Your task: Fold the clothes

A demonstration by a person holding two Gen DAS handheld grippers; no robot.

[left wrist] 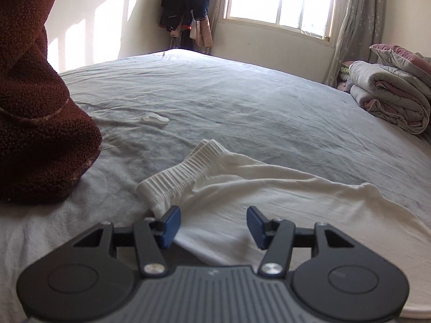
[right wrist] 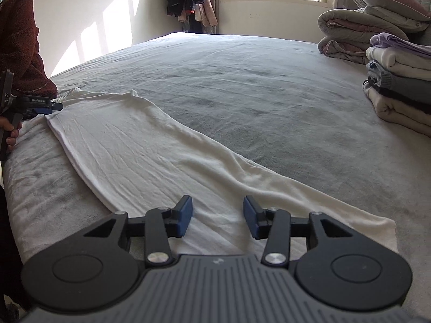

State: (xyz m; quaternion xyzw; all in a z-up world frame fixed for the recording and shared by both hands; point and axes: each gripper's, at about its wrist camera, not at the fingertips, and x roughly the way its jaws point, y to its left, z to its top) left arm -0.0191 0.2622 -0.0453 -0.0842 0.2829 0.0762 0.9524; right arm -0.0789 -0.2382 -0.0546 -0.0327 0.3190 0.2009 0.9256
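A long white garment (left wrist: 242, 188) (right wrist: 134, 145) lies stretched flat along the near edge of a grey bed (left wrist: 242, 94) (right wrist: 242, 80). Its ribbed cuff (left wrist: 183, 172) points toward the far left. My left gripper (left wrist: 212, 215) hangs open just above the cloth beside that cuff, with nothing pinched between its blue pads. In the right wrist view the left gripper (right wrist: 51, 106) sits at the garment's far end, held by a hand. My right gripper (right wrist: 217, 207) is open over the garment's near end, its pads apart above the fabric.
A person's maroon fleece sleeve (left wrist: 35, 107) (right wrist: 21, 48) fills the left side. A stack of folded clothes (right wrist: 398, 86) and rolled quilts (left wrist: 390, 86) (right wrist: 358, 27) occupy the bed's right side. A small white scrap (left wrist: 156, 118) lies on the sheet. Coats (left wrist: 186, 8) hang in the far corner.
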